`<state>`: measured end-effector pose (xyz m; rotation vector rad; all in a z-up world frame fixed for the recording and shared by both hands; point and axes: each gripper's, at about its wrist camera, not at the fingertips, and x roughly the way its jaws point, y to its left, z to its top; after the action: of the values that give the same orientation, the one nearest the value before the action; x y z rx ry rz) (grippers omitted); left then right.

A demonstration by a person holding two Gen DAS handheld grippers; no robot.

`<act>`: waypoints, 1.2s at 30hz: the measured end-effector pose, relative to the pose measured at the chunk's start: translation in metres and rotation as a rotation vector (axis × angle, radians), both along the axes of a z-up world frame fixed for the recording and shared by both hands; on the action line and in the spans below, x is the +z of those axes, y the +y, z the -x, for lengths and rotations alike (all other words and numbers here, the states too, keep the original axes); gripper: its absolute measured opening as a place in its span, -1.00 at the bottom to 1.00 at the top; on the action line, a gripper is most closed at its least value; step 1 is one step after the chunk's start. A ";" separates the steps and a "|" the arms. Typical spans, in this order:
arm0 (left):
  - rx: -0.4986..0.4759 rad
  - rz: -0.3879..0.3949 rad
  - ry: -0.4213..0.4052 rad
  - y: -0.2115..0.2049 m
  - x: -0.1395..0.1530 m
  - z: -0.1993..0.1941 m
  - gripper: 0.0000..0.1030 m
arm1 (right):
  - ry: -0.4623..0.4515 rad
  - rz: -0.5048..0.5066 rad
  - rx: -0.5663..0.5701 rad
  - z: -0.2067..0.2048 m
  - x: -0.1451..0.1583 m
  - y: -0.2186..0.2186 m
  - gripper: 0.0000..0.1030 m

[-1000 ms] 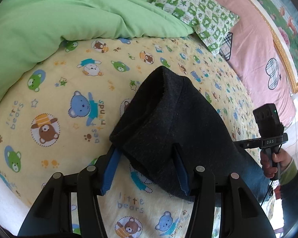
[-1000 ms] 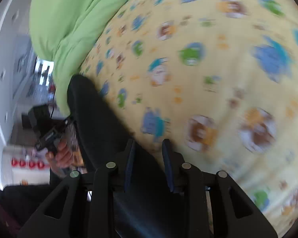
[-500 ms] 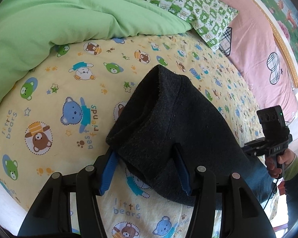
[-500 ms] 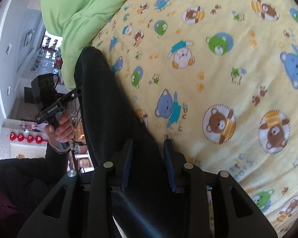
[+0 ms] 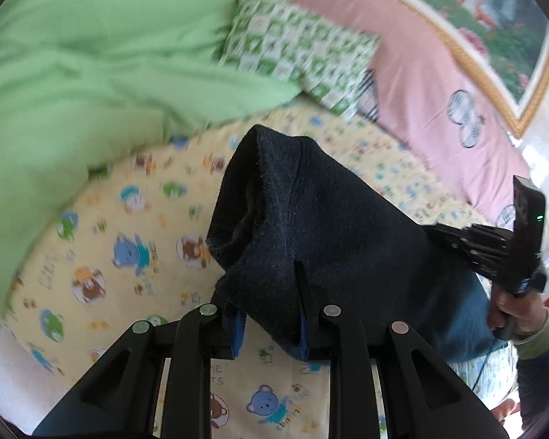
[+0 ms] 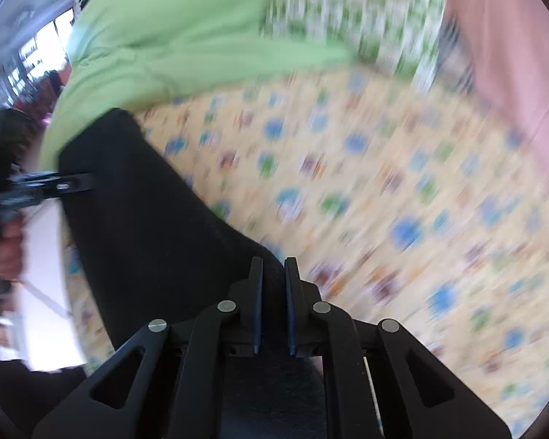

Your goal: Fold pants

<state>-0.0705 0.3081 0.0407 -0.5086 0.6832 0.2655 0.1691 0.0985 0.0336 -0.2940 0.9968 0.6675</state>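
Dark fleece pants (image 5: 329, 219) stretch across the yellow bear-print sheet (image 5: 128, 248) between my two grippers. In the left wrist view my left gripper (image 5: 263, 292) has its jaws closing on a bunched edge of the fabric, which hangs lifted off the sheet. My right gripper (image 5: 494, 248) shows at the right, in a hand, at the pants' other end. In the blurred right wrist view my right gripper (image 6: 273, 261) has its jaws closing to a narrow gap, pinching the pants (image 6: 146, 219). My left gripper (image 6: 36, 186) is at the far left edge.
A green duvet (image 5: 109, 55) is heaped at the back left. A green-and-white checked pillow (image 5: 303, 55) leans on the pink headboard cover (image 5: 439, 109), under a framed picture (image 5: 501, 18). The bed's white edge (image 5: 3, 376) runs at the lower left.
Both grippers' fingers have drawn in onto the pants and both have risen, lifting the fabric edge off the sheet. The right wrist view has swung round toward the pillow.
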 end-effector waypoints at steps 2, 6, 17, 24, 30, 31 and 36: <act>-0.006 -0.029 0.005 0.001 -0.001 -0.003 -0.58 | -0.116 0.037 -0.028 0.007 0.007 0.005 -0.78; -0.002 0.024 0.086 0.020 -0.041 -0.023 -0.59 | -0.177 0.119 -0.071 0.005 -0.028 0.018 -0.78; 0.085 -0.020 0.099 0.032 -0.034 0.010 0.04 | -0.151 0.048 -0.266 0.011 -0.036 -0.016 -0.24; 0.113 -0.030 0.019 0.015 0.004 0.028 0.08 | -0.122 -0.141 -0.436 0.069 0.003 -0.084 0.06; -0.038 -0.041 0.012 -0.035 0.017 -0.002 0.13 | -0.077 -0.221 -0.569 0.125 0.005 -0.130 0.06; -0.060 -0.040 0.014 -0.043 0.017 -0.007 0.13 | -0.072 -0.217 -0.588 0.135 0.005 -0.137 0.06; -0.185 -0.022 0.041 -0.089 0.007 -0.034 0.14 | -0.071 -0.237 -0.678 0.172 0.007 -0.165 0.06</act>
<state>-0.0362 0.2190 0.0479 -0.4173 0.7616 0.1100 -0.0034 -0.0663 0.0408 0.2274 0.8661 0.1482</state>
